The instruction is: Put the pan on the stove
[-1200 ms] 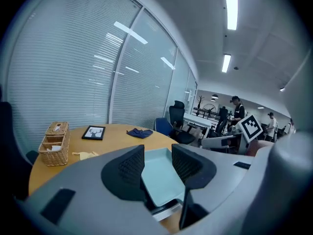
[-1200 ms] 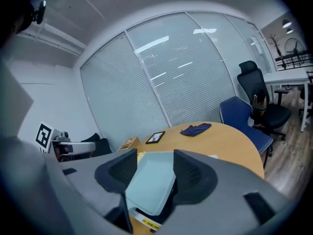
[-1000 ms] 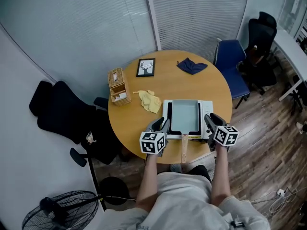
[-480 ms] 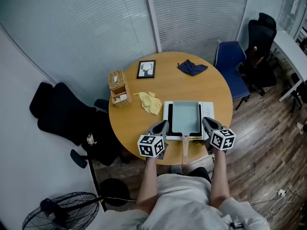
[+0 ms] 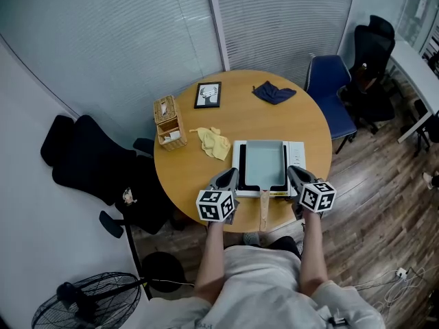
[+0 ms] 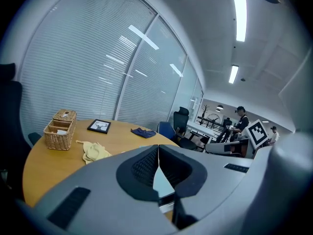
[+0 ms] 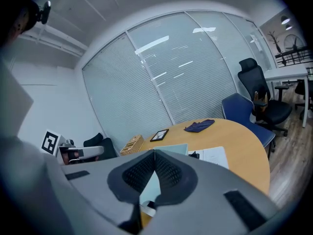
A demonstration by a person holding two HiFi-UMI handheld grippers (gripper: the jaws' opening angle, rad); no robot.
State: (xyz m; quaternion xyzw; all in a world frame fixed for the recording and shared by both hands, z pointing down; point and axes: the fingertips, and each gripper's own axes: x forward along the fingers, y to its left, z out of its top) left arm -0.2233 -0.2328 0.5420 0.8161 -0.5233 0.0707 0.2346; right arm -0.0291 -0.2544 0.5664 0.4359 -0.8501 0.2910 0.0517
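A square pan (image 5: 264, 164) with a pale green inside sits on the white tabletop stove (image 5: 297, 155) near the front edge of the round wooden table (image 5: 240, 115). Its wooden handle (image 5: 263, 211) points toward me. My left gripper (image 5: 230, 177) is just left of the stove, shut with nothing between its jaws. My right gripper (image 5: 293, 174) is at the stove's right front corner, also shut and empty. In the left gripper view the shut left gripper (image 6: 158, 153) frames a sliver of the pan (image 6: 161, 180). The right gripper view shows the right gripper (image 7: 154, 153) with the pan (image 7: 171, 150) beyond it.
On the table are a wicker basket (image 5: 169, 122), a yellow cloth (image 5: 215, 142), a framed picture (image 5: 208, 95) and a dark blue cloth (image 5: 274, 92). A blue chair (image 5: 329, 81) stands at the back right, black chairs (image 5: 89, 163) at the left, a floor fan (image 5: 82, 300) near me.
Both grippers' jaws were apart a second ago and now are shut. The right gripper has shifted slightly in toward the stove's front corner. The pan has not moved.
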